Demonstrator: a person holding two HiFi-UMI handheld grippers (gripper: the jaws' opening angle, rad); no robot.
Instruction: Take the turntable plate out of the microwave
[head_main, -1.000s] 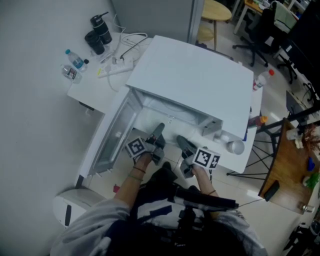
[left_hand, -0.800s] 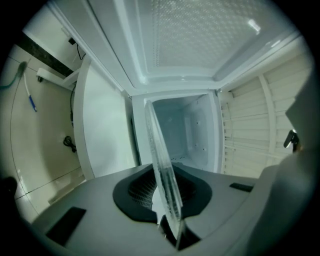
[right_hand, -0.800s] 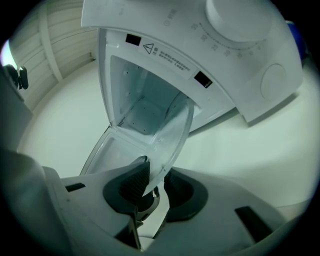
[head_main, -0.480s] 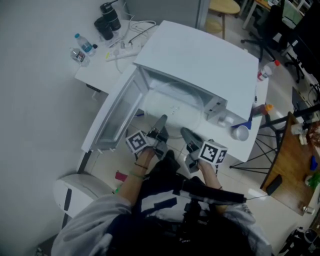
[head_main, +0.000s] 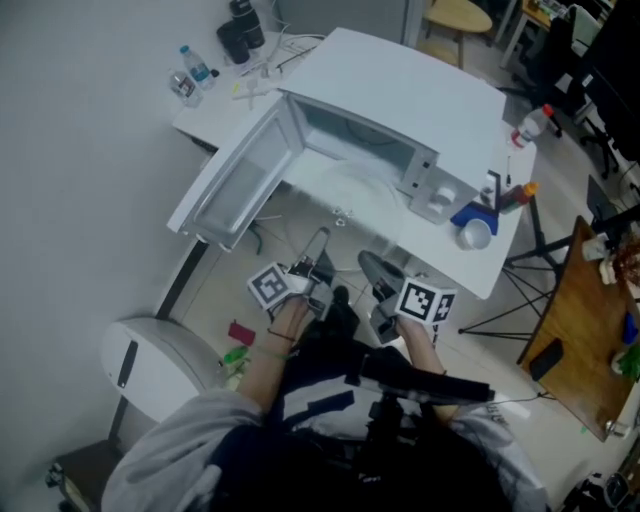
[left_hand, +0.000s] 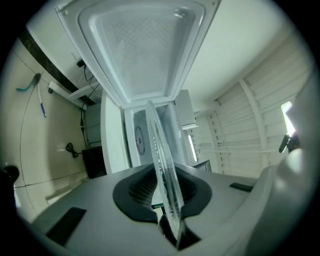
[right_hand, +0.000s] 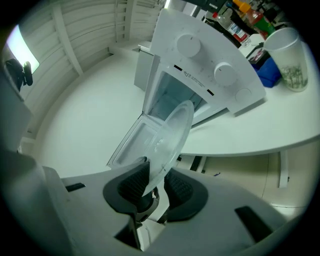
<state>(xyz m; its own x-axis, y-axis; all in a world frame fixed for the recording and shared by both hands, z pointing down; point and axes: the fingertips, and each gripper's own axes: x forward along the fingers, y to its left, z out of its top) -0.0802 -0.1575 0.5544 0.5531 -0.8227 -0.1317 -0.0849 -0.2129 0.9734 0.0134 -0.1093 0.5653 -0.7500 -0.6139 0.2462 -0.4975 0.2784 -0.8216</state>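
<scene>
The white microwave (head_main: 410, 95) stands on a white table with its door (head_main: 235, 185) swung open to the left. The clear glass turntable plate (head_main: 350, 200) is outside the cavity, hanging in front of the table edge over the floor. My left gripper (head_main: 320, 240) is shut on its near left rim and my right gripper (head_main: 368, 262) on its near right rim. In the left gripper view the plate (left_hand: 159, 145) runs edge-on between the dark pads (left_hand: 137, 187). In the right gripper view the plate (right_hand: 172, 132) rises from between the pads (right_hand: 132, 182).
Bottles (head_main: 190, 75) and dark flasks (head_main: 245, 28) stand on the table behind the door. A cup (head_main: 478, 232) and a blue thing (head_main: 470, 213) sit at the microwave's right. A white bin (head_main: 150, 365) stands on the floor at the left, a wooden table (head_main: 590, 330) at the right.
Both grippers have drawn back from the microwave together, bringing the glass plate out of the cavity and past the table edge. The grips on its rim have held.
</scene>
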